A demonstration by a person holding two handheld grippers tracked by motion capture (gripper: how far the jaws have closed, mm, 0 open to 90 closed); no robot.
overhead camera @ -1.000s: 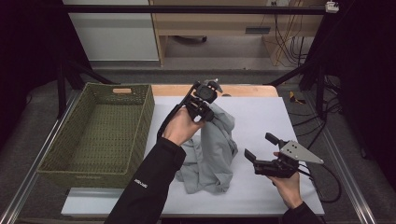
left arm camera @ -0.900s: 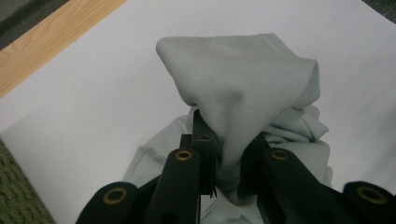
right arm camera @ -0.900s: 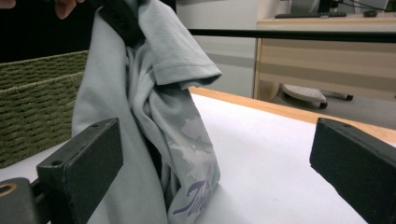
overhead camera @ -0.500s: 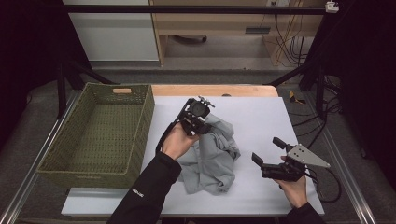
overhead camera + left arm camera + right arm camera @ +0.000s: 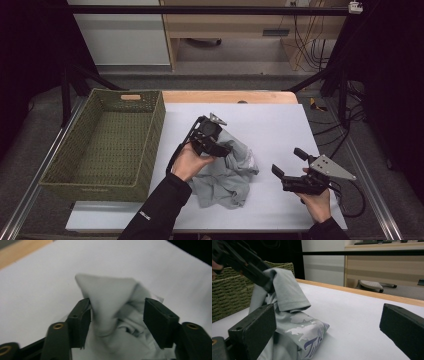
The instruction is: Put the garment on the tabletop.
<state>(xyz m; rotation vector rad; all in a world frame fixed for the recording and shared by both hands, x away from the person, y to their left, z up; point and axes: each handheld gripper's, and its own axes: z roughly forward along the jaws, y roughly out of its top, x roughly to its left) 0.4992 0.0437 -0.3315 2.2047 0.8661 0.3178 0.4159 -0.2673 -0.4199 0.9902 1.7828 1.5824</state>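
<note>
Right now your left gripper (image 5: pixel 220 142) sits near the middle of the white table (image 5: pixel 280 125), tilted down over a crumpled grey T-shirt (image 5: pixel 225 177). From its own camera the left gripper (image 5: pixel 116 315) has its jaws spread, and a raised fold of the grey T-shirt (image 5: pixel 110 305) stands between them; the cloth touches the jaw at 9 o'clock, while a gap shows beside the jaw at 3 o'clock, so you are not pinching it tight. Your left hand (image 5: pixel 187 162) wraps the handle at about 7 o'clock from that gripper.

Most of the shirt lies heaped on the table at 5 o'clock from the left gripper, spreading toward your edge. A printed patch with purple lettering shows on the grey T-shirt (image 5: pixel 304 337) from the right gripper view, where a sleeve hem hangs over the bundle.

Your right gripper (image 5: pixel 287 167) is well apart from the shirt, at 3 o'clock from it, held low in your right hand (image 5: pixel 316 200). Its jaws are wide apart with only bare tabletop between them.

A green woven basket (image 5: pixel 60 172) sits at 9 o'clock from the shirt, against the table's left side.
</note>
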